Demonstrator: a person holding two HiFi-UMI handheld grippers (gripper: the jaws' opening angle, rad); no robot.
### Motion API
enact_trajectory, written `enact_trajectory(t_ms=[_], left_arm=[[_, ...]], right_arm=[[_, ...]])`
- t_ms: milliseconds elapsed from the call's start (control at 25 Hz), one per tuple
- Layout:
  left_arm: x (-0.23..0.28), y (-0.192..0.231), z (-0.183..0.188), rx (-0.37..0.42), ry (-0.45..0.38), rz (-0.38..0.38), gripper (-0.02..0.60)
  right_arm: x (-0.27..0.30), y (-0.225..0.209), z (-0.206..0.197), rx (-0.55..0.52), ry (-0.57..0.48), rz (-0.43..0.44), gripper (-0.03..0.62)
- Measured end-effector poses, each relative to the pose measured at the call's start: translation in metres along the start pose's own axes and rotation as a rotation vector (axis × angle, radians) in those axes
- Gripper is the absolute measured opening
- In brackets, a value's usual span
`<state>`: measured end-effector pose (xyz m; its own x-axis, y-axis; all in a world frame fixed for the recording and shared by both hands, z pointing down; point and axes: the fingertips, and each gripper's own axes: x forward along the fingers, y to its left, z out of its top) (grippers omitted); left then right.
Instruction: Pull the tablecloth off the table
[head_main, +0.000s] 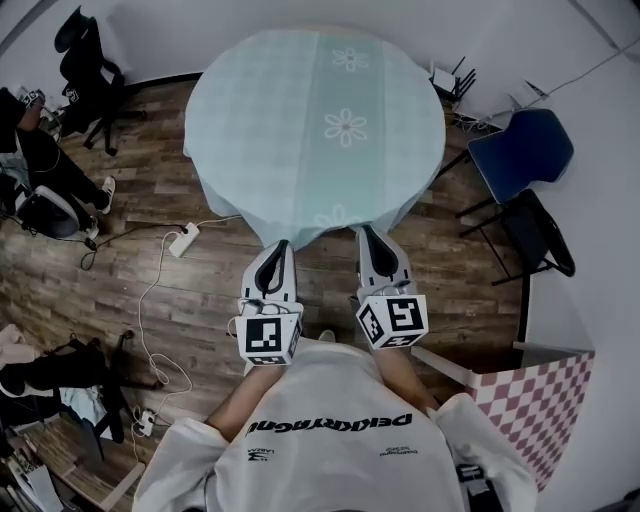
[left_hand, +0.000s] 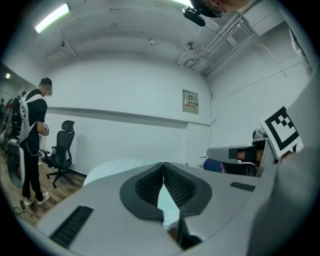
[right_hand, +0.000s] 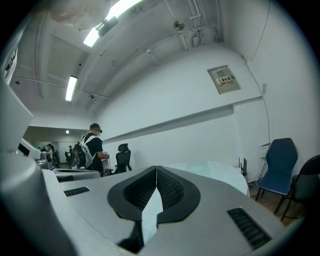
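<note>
The wearer's white printed sweatshirt (head_main: 330, 425) lies nearest, directly behind both tools. Just ahead of it are the black-and-white marker cubes, one (head_main: 268, 338) at the back of the grey left gripper (head_main: 279, 248) and one (head_main: 392, 320) at the back of the grey right gripper (head_main: 367, 232). The two grippers lie side by side and point the same way over the brown wood-plank floor (head_main: 200, 300), with the right tip slightly further ahead.

The left gripper's black ribbed pads (left_hand: 147, 186) meet at the tips and pinch a pale fold of the mint-green checked tablecloth with white daisy prints (left_hand: 167, 200). The right gripper's pads (right_hand: 172, 190) are likewise pressed together, and a strip of the same cloth shows in the gap behind their tips.

The tablecloth's hanging hem begins right at both tips. Beyond it the cloth spreads round and flat over the table, which is wholly hidden beneath it.

A white power strip (head_main: 183, 240) lies on the floor to the left of the left gripper. A black folding chair (head_main: 545, 240) and a blue padded chair (head_main: 522, 148) stand to the right of the right gripper. Far to the left, a person in black (head_main: 45, 165) stands near a black office chair (head_main: 88, 62).
</note>
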<state>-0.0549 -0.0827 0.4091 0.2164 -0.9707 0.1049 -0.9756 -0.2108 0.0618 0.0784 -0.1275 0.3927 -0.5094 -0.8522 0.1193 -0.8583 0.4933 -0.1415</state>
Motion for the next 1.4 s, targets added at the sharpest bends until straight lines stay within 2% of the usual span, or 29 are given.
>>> enact_trajectory(t_ms=[320, 560, 760, 1000, 1200, 1400], left_arm=[[0.09, 0.074, 0.022, 0.034, 0.031, -0.035, 0.015], [0.141, 0.096, 0.016, 0.048, 0.074, -0.113, 0.017], [0.171, 0.112, 0.005, 0.055, 0.119, -0.137, 0.017], [0.202, 0.126, -0.015, 0.051, 0.162, -0.106, 0.017], [0.248, 0.145, -0.031, 0.073, 0.182, -0.09, 0.017], [0.302, 0.17, -0.069, 0.074, 0.264, -0.08, 0.017]], right_arm=[[0.097, -0.013, 0.019, 0.019, -0.004, -0.08, 0.037], [0.142, -0.029, 0.014, 0.037, 0.029, -0.149, 0.037], [0.169, -0.049, 0.004, 0.063, 0.064, -0.19, 0.037], [0.183, -0.079, -0.011, 0.068, 0.12, -0.221, 0.037], [0.215, -0.101, -0.028, 0.063, 0.149, -0.222, 0.037], [0.258, -0.135, -0.074, 0.084, 0.252, -0.23, 0.038]])
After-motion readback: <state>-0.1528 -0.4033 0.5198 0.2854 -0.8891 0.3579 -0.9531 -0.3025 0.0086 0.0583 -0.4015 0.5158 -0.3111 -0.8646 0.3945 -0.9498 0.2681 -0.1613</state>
